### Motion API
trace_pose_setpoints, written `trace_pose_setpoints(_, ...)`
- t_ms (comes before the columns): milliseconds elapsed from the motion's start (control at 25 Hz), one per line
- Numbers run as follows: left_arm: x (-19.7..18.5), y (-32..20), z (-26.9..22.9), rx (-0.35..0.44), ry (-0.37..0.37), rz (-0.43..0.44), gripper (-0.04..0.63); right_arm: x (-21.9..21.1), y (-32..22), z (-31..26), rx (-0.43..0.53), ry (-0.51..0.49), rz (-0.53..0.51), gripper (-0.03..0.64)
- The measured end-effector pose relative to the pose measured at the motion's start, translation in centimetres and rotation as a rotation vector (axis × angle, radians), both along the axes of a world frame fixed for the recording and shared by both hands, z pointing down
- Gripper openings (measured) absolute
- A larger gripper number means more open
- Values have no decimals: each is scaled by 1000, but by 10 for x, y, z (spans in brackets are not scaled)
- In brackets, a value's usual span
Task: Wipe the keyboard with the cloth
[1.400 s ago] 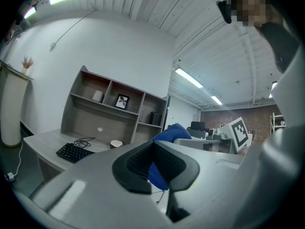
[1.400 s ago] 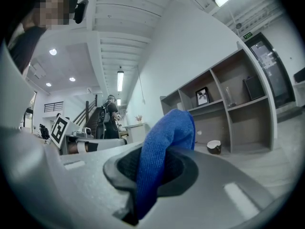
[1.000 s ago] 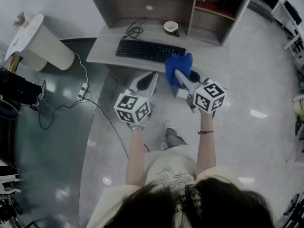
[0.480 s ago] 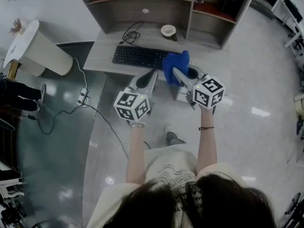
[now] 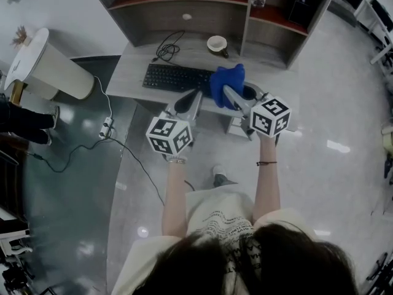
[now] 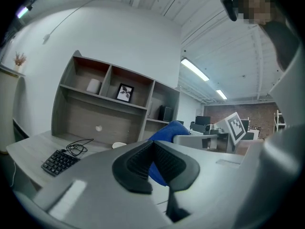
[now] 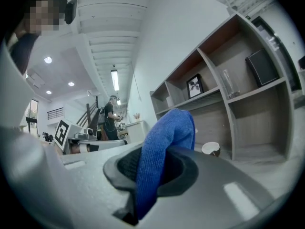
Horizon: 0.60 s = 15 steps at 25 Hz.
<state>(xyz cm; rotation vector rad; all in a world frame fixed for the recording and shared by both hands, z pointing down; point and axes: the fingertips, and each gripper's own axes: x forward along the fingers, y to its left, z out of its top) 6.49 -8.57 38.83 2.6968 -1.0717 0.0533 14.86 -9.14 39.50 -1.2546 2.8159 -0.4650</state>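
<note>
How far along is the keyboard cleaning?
Done: the right gripper is clamped on the blue cloth. In hand: it holds the cloth by the black keyboard's right end. Left: the wiping itself; nothing shows the cloth pressed on the keys yet.

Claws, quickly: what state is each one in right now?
Left claw: closed, holding nothing.
Right claw: closed on the blue cloth.

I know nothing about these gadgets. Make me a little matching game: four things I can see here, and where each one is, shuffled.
1 cloth
2 keyboard
3 white cup
4 framed picture

a on an upper shelf
b lying at the front of the desk
c clamped in the right gripper
d standing at the back of the desk

Pairs: 1-c, 2-b, 3-d, 4-a
</note>
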Motion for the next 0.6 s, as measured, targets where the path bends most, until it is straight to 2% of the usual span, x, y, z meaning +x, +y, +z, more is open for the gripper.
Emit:
trace_pose_setpoints(200,9,-12,3,-2,-17,6,5,5,-13,-3,4,10,-18,58)
trace_pose_setpoints(600,30,-33,12,-28,-20,68,5,26,-30,5,-20,5,29,58)
